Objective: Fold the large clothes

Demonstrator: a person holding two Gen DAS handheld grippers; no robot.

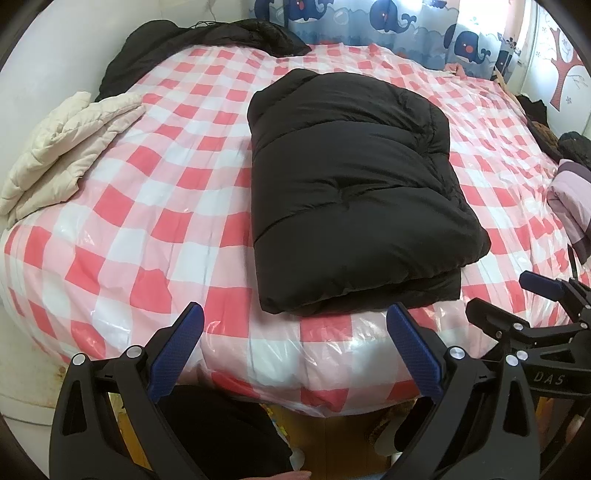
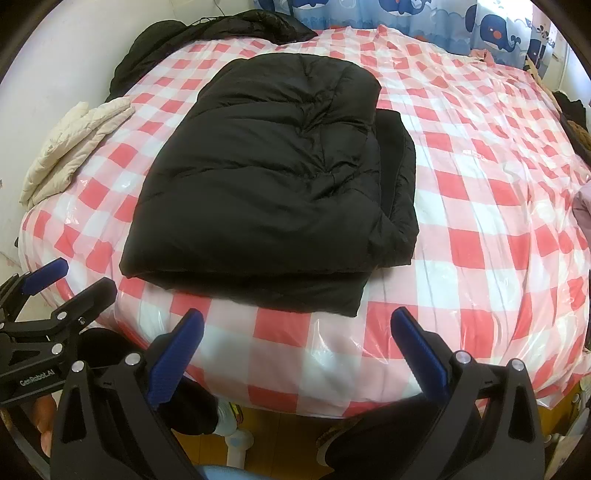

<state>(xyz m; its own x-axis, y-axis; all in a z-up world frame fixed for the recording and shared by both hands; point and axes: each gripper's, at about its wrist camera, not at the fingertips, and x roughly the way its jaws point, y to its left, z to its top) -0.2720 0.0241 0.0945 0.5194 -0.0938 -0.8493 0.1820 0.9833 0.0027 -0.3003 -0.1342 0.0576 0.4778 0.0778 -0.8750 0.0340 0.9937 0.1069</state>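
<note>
A black puffer jacket (image 1: pixel 354 192) lies folded into a thick rectangular bundle on the bed (image 1: pixel 147 229), which is covered with a red, pink and white checked plastic sheet. The bundle sits near the front edge of the bed, its layers stacked, with a lower layer sticking out along the right side in the right wrist view.

The left tool (image 1: pixel 295 354) hovers over the bed's front edge, its blue-padded fingers wide apart and holding nothing. The right tool (image 2: pixel 297 356) hangs just beside it, likewise spread open and empty, short of the jacket.

At the left edge of the bed rests a cream quilted garment (image 1: pixel 62 147), and a dark garment (image 1: pixel 207 40) is heaped at the far left corner, possibly another jacket. A whale-print curtain (image 1: pixel 388 22) hangs behind.
</note>
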